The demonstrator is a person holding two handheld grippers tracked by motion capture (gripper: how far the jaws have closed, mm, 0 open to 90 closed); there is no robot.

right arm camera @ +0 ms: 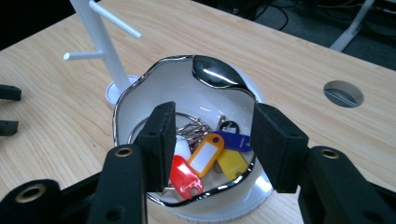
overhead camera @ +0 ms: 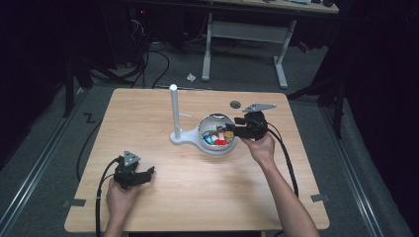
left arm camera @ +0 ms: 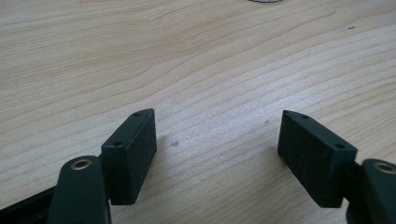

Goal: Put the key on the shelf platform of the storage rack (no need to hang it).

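Pale wood grain covers the bench [overhead camera: 197,182], which sits in the middle of the high view with dark floor around it. Just right of its centre I see a white bowl [overhead camera: 216,134] with a wavy silver rim, and inside it a heap of key tags: a red one [right arm camera: 186,176], an orange one [right arm camera: 206,155], a yellow one [right arm camera: 231,163] and a blue one [right arm camera: 236,140], tangled with metal key rings [right arm camera: 189,128]. To the left of the bowl, touching or just beside it, stands a white stand [overhead camera: 174,113] with a tall post and short side pegs.

My right gripper [overhead camera: 230,130] reaches in from the right of the bowl. In the right gripper view its jaws stand wide apart over the near rim, the tags showing between them, and they hold nothing.

My left gripper [overhead camera: 149,173] rests low at the lower left of the bench, well apart from the bowl. In the left gripper view its jaws are spread wide with bare wood between them.

A round dark hole [overhead camera: 235,104] sits in the bench above the bowl. A white-legged desk [overhead camera: 247,34] stands on the floor at the top of the frame.
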